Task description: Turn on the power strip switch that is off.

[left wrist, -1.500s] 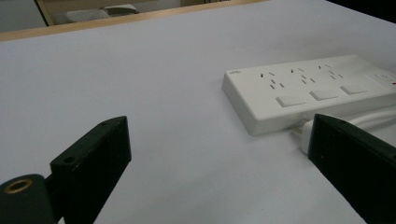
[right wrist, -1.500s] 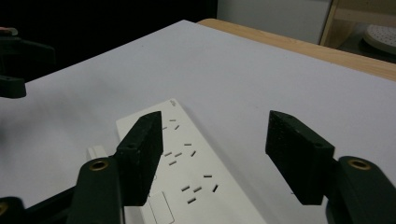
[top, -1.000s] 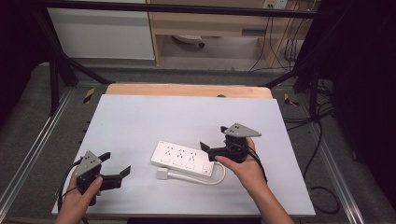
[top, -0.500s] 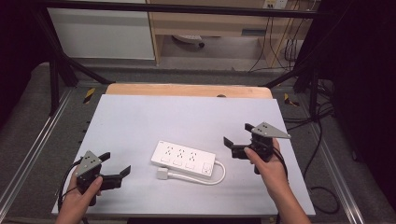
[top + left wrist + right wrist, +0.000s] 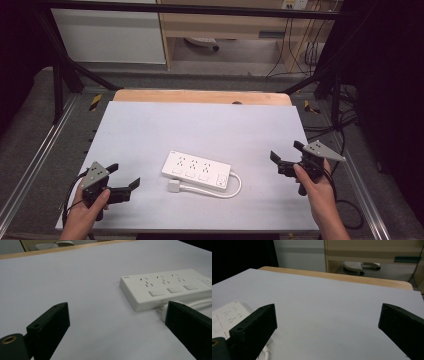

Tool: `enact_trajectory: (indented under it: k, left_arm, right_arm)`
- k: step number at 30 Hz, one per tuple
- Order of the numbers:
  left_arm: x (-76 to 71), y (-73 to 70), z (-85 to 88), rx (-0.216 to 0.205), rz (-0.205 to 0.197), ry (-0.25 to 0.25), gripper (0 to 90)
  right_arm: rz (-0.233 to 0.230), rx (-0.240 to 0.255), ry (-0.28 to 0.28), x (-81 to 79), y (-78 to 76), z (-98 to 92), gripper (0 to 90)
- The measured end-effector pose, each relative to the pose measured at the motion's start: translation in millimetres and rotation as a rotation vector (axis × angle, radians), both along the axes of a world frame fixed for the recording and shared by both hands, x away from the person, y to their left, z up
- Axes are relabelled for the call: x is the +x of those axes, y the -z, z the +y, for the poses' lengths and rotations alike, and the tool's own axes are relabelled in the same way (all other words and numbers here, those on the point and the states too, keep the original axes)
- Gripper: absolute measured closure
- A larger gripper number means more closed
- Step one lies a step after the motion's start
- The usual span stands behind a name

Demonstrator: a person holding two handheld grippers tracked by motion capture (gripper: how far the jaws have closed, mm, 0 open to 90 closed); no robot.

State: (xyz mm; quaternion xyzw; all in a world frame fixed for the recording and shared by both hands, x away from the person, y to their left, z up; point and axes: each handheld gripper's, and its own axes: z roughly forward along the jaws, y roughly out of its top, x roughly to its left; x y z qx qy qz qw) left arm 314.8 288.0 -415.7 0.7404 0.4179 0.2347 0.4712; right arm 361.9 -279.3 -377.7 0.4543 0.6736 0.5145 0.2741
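A white power strip [image 5: 197, 170] lies near the middle of the pale table [image 5: 200, 125], its white cable looping round to a plug [image 5: 174, 186] beside its near left corner. My left gripper [image 5: 123, 181] rests open at the table's front left, jaws wide apart and empty; in the left gripper view the power strip [image 5: 170, 287] sits ahead to the right, and the plug [image 5: 163, 311] peeks out beside the right jaw. My right gripper [image 5: 286, 158] is open at the right edge, well clear of the strip, whose corner [image 5: 224, 317] shows at the left of the right gripper view.
A wooden strip [image 5: 200, 96] borders the table's far edge. Metal rails [image 5: 55, 135] run along both sides. Beyond the table stand a white cabinet [image 5: 107, 35] and wooden shelving [image 5: 240, 25]. Cables [image 5: 345, 125] hang at the far right.
My right gripper has pulled away from the power strip's right end, moving right to the table's edge. The left gripper and the strip have stayed put.
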Motion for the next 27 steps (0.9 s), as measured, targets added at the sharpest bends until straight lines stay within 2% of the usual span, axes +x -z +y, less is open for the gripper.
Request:
enact_trajectory:
  k: [7,11,17,20,27]
  left_arm:
    - [0.0,0.4,-0.6,0.002,0.002,0.001,5.9]
    - [0.0,0.5,-0.6,0.002,0.002,0.002,5.9]
    - [0.0,0.6,-0.9,0.001,0.002,0.002,5.8]
    - [0.1,0.4,-1.1,0.004,0.002,0.006,5.9]
    - [-0.3,-0.6,-1.9,0.007,-0.003,0.01,5.9]
  right_arm:
    - [0.014,0.025,0.042,-6.8,19.1,-20.6,2.7]
    - [0.023,0.011,0.069,-8.1,31.2,-25.2,3.2]
    - [0.045,-0.019,0.069,-8.1,50.4,-24.0,3.3]
    - [0.065,-0.043,0.05,-8.1,60.4,-18.3,3.5]
    - [0.128,-0.15,-0.009,-6.3,77.4,1.6,3.5]
